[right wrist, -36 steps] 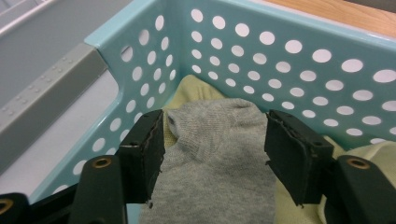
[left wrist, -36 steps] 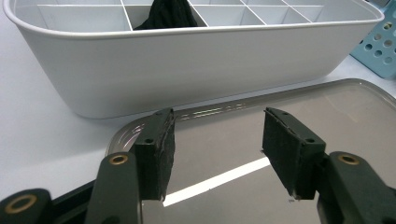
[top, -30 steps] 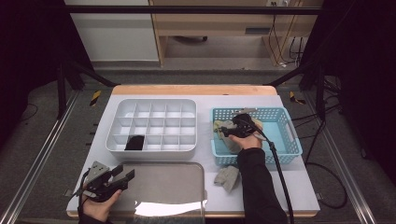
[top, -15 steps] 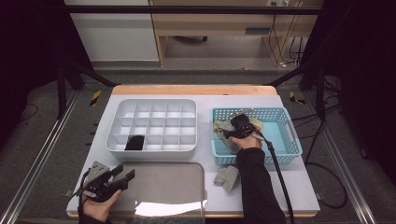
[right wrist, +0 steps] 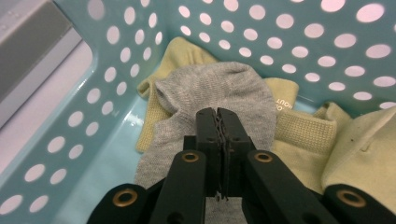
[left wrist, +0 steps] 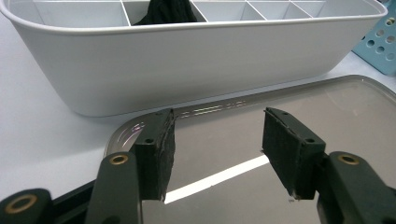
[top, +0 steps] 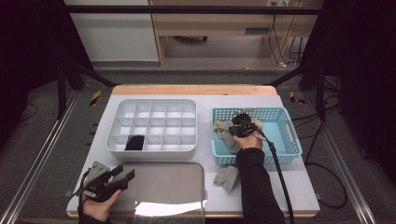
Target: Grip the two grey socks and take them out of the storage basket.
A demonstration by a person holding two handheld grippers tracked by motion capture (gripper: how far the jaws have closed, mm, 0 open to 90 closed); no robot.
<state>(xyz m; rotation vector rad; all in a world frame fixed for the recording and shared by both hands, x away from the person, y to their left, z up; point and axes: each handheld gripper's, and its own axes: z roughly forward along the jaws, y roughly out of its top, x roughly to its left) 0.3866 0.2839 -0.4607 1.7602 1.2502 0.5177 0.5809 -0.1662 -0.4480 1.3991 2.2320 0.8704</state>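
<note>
1. Setting: a lab or test room arranged for recording, not a home.
2. Evidence: a white-topped table [top: 299, 186] stands inside a black metal frame [top: 187, 9], with dark curtains at left and right.
3. Far side: grey floor, loose cables [top: 280, 28], plain wooden furniture [top: 210, 23].

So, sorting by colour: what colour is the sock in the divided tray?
Black sock, clearest in the high view.
</note>
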